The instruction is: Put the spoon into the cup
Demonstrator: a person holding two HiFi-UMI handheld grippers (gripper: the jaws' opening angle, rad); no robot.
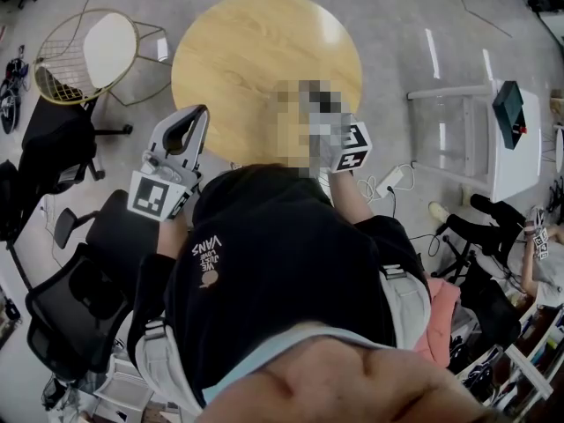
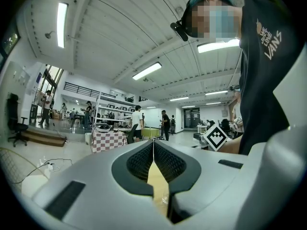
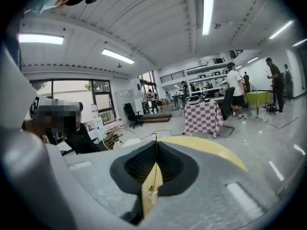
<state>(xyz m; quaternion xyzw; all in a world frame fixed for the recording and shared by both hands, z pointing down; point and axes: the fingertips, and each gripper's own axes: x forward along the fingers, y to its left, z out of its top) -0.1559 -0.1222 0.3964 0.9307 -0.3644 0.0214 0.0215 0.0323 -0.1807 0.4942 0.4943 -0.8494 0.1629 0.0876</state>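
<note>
In the head view, the left tongs [image 1: 199, 115] are held up at the person's left shoulder, with their tips pressed together over the near edge of a round wooden surface [image 1: 264, 60]. The right tongs [image 1: 324, 111] are raised beside them and are partly covered by a mosaic patch, so only their marker cube [image 1: 353, 147] is plainly seen. A wire chair [image 1: 84, 55] is set on the floor to the left of the left tongs. In the left gripper view, the left tongs [image 2: 153, 150] are seen clenched, tip against tip, with nothing grasped. Through the opening below the tips a strip of the surface [image 2: 157, 181] is seen, and on it a small clear shape [image 2: 164, 199] too faint to be named. In the right gripper view, the right tongs [image 3: 156, 150] are likewise clenched and empty. The surface [image 3: 211, 150] is seen just beyond them, and a similar small clear shape [image 3: 150, 189] is glimpsed below the tips. The spoon cannot be made out in any view.
</note>
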